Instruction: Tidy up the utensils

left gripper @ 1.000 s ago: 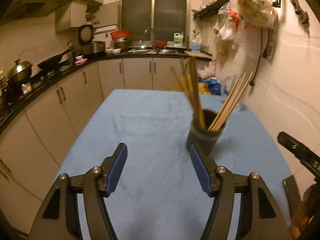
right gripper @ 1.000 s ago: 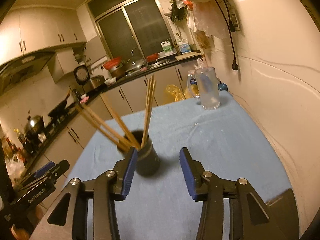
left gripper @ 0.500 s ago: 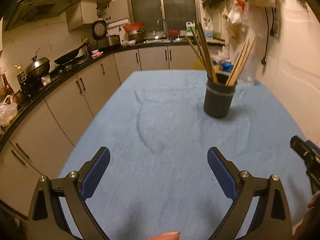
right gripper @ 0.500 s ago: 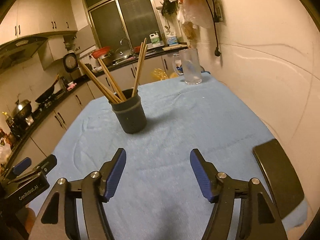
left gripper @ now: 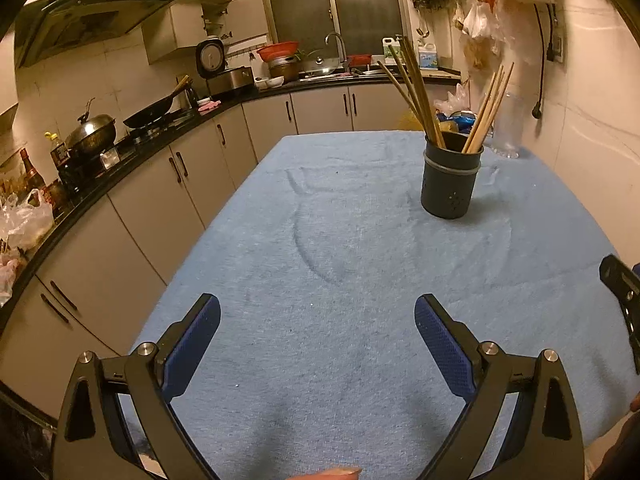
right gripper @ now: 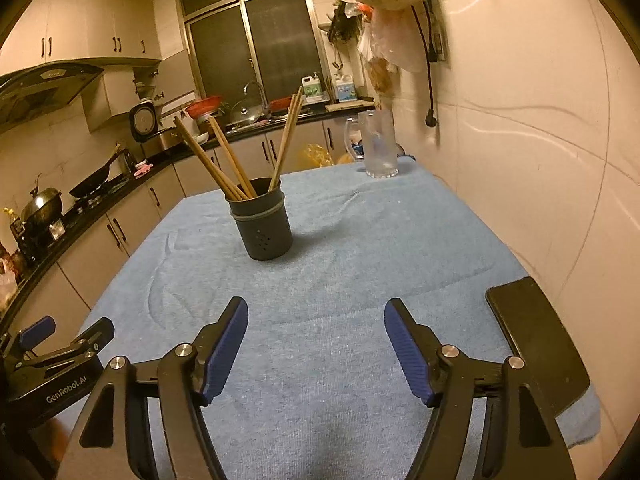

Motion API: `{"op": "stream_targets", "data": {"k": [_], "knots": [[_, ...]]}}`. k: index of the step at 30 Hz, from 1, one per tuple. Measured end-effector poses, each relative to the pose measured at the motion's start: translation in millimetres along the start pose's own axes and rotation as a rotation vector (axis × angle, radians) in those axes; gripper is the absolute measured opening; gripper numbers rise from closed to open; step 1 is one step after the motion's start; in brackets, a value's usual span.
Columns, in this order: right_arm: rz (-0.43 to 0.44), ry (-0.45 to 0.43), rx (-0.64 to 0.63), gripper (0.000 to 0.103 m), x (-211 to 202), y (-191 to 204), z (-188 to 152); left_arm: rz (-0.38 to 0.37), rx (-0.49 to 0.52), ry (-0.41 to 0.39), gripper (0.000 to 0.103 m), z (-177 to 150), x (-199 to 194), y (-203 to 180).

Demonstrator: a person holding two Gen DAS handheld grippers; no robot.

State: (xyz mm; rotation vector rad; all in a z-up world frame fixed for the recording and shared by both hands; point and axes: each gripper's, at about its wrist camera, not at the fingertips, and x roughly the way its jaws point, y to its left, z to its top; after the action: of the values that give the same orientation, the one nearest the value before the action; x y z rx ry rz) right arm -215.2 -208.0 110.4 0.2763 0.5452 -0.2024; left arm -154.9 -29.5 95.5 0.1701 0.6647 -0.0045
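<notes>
A dark grey utensil holder (left gripper: 450,184) (right gripper: 264,228) stands upright on the blue cloth, with several wooden chopsticks (left gripper: 416,96) (right gripper: 224,160) leaning inside it. My left gripper (left gripper: 316,312) hovers open over bare cloth, well short of the holder, with nothing between its blue pads. My right gripper (right gripper: 316,308) is also back from the holder. Its jaws are opening and nothing is between them. Each gripper shows at the edge of the other's view: the right gripper (left gripper: 620,292) and the left gripper (right gripper: 60,352).
The blue cloth (right gripper: 360,248) covers the table. A clear glass pitcher (right gripper: 378,144) stands at the far end by the wall. A black phone (right gripper: 536,336) lies at the cloth's near right edge. Kitchen counters (left gripper: 120,152) run along the left.
Both grippers have drawn back from the holder toward the table's near end, and their jaws have spread wider. The chopsticks, blurred a second ago, now rest still in the holder.
</notes>
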Motion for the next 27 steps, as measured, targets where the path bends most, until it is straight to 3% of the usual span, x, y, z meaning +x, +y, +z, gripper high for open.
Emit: {"op": "stream_targets", "data": {"k": [27], "knots": [[-0.001,0.022,-0.057,0.078,6,13,-6,0.005,0.001,-0.002,0.097,-7,2,1]]}}
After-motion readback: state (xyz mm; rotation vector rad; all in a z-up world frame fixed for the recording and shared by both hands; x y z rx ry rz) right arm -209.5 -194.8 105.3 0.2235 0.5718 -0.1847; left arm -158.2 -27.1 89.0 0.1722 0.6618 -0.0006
